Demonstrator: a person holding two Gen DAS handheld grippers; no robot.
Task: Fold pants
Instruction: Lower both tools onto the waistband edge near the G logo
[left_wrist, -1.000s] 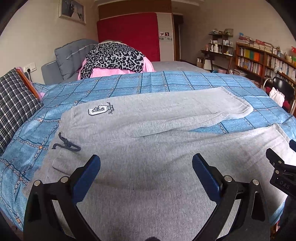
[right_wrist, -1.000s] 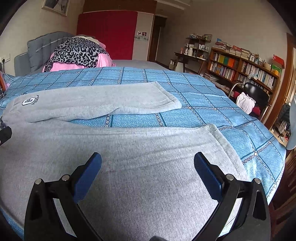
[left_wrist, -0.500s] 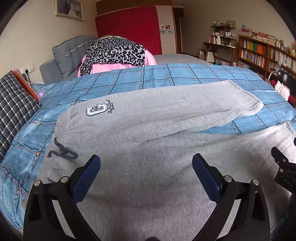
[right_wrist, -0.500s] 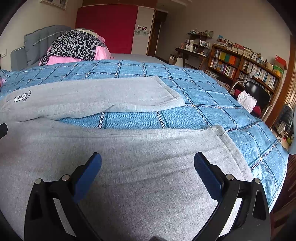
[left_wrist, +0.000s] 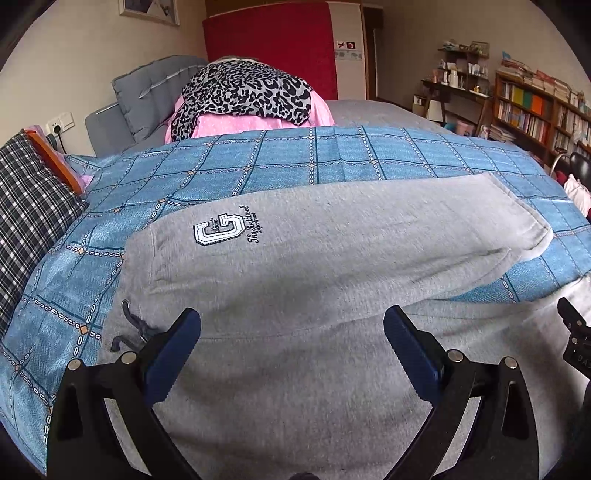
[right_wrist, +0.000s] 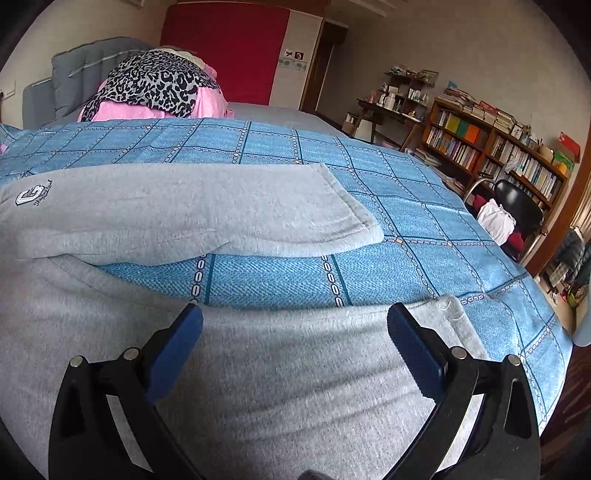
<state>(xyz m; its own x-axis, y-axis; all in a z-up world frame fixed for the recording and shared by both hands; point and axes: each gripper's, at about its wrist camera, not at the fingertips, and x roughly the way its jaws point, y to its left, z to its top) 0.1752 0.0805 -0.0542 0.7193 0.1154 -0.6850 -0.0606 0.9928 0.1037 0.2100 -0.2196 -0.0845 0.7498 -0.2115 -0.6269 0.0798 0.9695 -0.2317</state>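
Grey pants (left_wrist: 332, 266) (right_wrist: 155, 206), spread flat on blue checked bedspread (left_wrist: 295, 162) (right_wrist: 369, 266), two legs parted in a V with a wedge of bedspread between. Near waistband, white block-letter "G" patch (left_wrist: 218, 229) (right_wrist: 30, 194), with small dark script beside it, not legible. Dark drawstring (left_wrist: 133, 328) lay at waist edge. Left gripper (left_wrist: 291, 328): blue-padded fingers (left_wrist: 173, 354) spread wide, low over near leg by the waist, nothing pinched. Right gripper (right_wrist: 294, 325): blue fingers (right_wrist: 413, 350) likewise spread wide, over near leg close to its hem, nothing pinched; contact with cloth could not be told. Part of right gripper seen at right edge of left view (left_wrist: 576, 343), lettering there unreadable. Plaid pillow (left_wrist: 29, 221) at left of bed. Leopard-print cloth (left_wrist: 243, 92) (right_wrist: 155, 85) over pink bedding (left_wrist: 258, 122) (right_wrist: 122, 109) at far end. Red panel (left_wrist: 273, 44) (right_wrist: 225, 48) behind, bearing small unreadable signs. Bookshelf (left_wrist: 535, 114) (right_wrist: 491, 147) on right; spines unreadable. Black chair (right_wrist: 517, 206) with white bundle beside bed.
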